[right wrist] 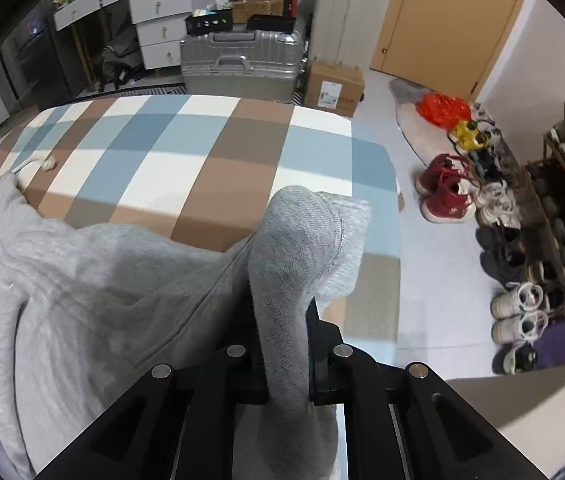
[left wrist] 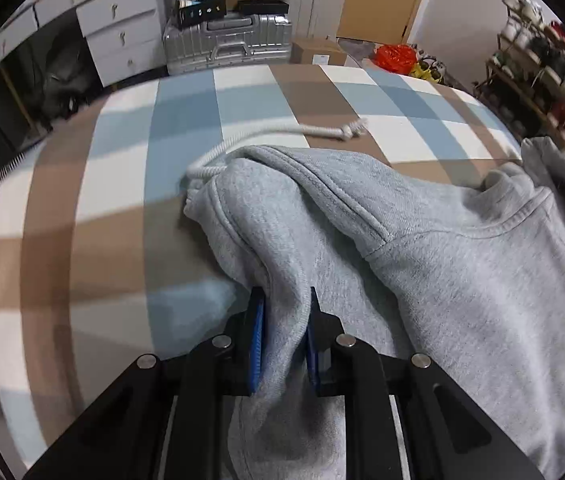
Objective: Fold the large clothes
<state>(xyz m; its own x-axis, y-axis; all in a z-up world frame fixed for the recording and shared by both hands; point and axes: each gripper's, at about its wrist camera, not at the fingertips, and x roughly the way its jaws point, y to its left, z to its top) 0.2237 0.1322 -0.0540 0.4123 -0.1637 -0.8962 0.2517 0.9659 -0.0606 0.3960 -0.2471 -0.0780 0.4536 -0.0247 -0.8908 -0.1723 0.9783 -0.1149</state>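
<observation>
step: grasp for a fold | left gripper [left wrist: 285, 312] and right gripper [right wrist: 282, 320] both clamped on grey hoodie [left wrist: 462, 280], lying on checked bed [left wrist: 122, 200] | next: lift together, fold evenly

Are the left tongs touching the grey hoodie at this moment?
Touching. The left wrist view shows the left tongs shut on a bunched fold of the grey hoodie, blue pads pressed against the fabric on both sides.

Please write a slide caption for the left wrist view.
Left gripper shut on a fold of the light grey fleece hoodie over the blue-brown-white checked cloth.
</observation>
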